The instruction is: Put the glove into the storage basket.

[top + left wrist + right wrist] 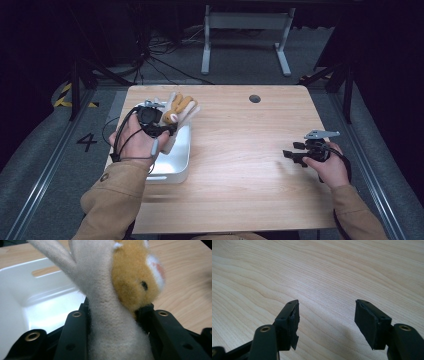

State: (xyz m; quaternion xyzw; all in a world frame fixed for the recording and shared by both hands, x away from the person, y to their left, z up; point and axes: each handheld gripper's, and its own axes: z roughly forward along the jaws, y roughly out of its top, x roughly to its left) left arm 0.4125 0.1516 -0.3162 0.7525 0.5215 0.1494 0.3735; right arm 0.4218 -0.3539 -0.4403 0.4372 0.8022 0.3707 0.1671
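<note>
Jaws of the left gripper [167,131] clamp an upright plush toy [117,290], legs upward, above the white tray [181,159].

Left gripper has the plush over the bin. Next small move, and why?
Probably lower it into the white bin, then open. The left gripper is clamped on the plush toy, held above the bin's rim; the right gripper is open over bare table.
</note>
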